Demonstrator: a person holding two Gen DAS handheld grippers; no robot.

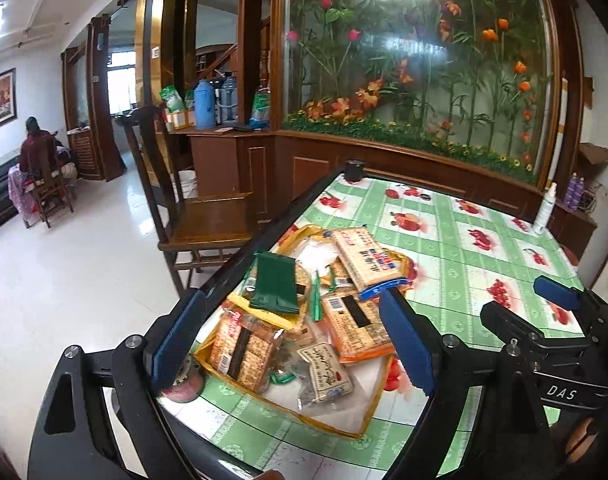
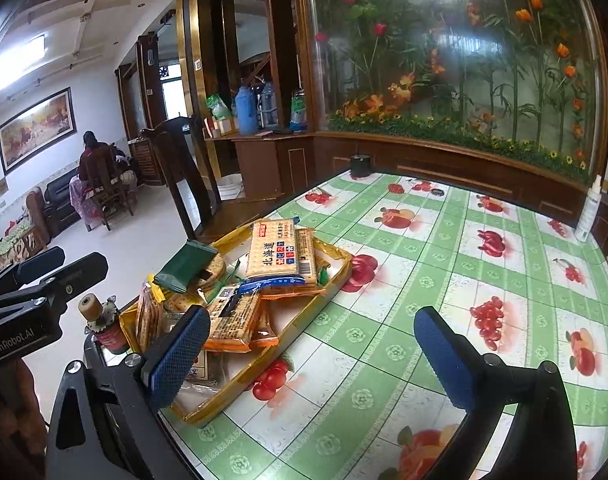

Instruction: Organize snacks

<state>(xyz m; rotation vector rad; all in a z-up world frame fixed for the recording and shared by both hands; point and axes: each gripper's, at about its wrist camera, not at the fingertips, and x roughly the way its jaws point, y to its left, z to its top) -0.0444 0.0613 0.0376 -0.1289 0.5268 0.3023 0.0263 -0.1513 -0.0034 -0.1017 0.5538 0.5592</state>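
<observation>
Left wrist view looks down along its own fingers, close over the snack tray (image 1: 368, 412) at the table's (image 1: 464, 240) near corner. Right wrist view sits lower and further right, with the tray (image 2: 304, 328) off to its left. Both face the flower wall (image 1: 424, 60) and share tray and tabletop.

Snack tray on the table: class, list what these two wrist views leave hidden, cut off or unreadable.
- Left wrist view: the tray has its near left corner hidden behind the left claw.
- Right wrist view: the tray's near end is covered by the right claw.
- Both views: packets at the bottom of the pile are buried under the cracker packs.
- Small print on the orange pack is too small to read.
</observation>
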